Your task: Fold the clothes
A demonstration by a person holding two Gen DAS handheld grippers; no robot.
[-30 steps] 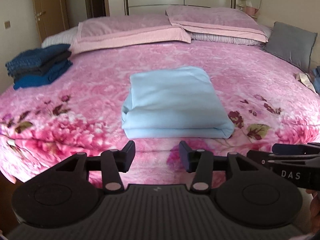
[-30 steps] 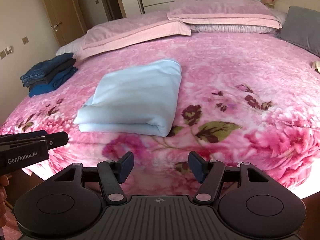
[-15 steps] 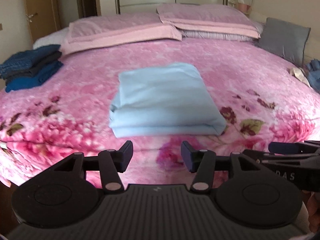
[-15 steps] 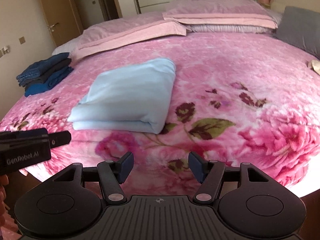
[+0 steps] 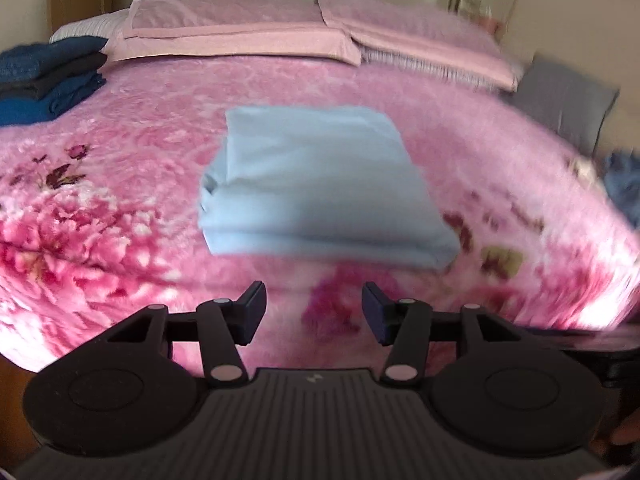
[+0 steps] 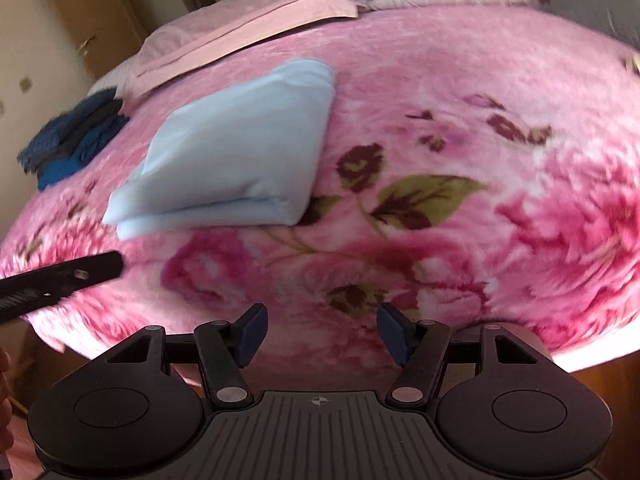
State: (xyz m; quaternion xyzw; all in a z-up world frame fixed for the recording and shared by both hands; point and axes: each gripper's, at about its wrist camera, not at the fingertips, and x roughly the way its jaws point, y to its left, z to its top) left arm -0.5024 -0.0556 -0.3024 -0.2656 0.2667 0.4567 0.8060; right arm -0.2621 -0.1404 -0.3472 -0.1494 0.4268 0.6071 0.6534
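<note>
1. The left claw (image 5: 313, 312) stands wide with nothing between its dark blue pads; its jaws have just been opening. It hangs over the near edge of the bed (image 5: 120, 184), pointing down and forward.
2. The right claw (image 6: 321, 334) is also spread wide and empty, poised above the bed's near edge, over the pink flowered blanket (image 6: 500, 200).
3. The folded light blue garment (image 5: 320, 184) lies flat on the blanket just ahead of the left claw, apart from its pads, with its stacked layers showing along the near edge.
4. Seen from the right claw, the same garment (image 6: 240, 148) sits ahead and to the left, well clear of the pads, one corner pointing toward the pillows.
5. A pile of dark blue folded clothes (image 5: 44, 76) rests far ahead and to the left of the left claw, near the bed's edge and well apart from the light blue garment.
6. Two pink pillows (image 5: 240, 32) lie side by side at the far end of the bed, beyond the garment.
7. A grey cushion (image 5: 568, 100) leans far ahead to the right of the left claw.
8. Both views are blurred, so finer fabric detail cannot be told.
9. The left claw's black arm juts into the right claw's view at lower left.
</note>
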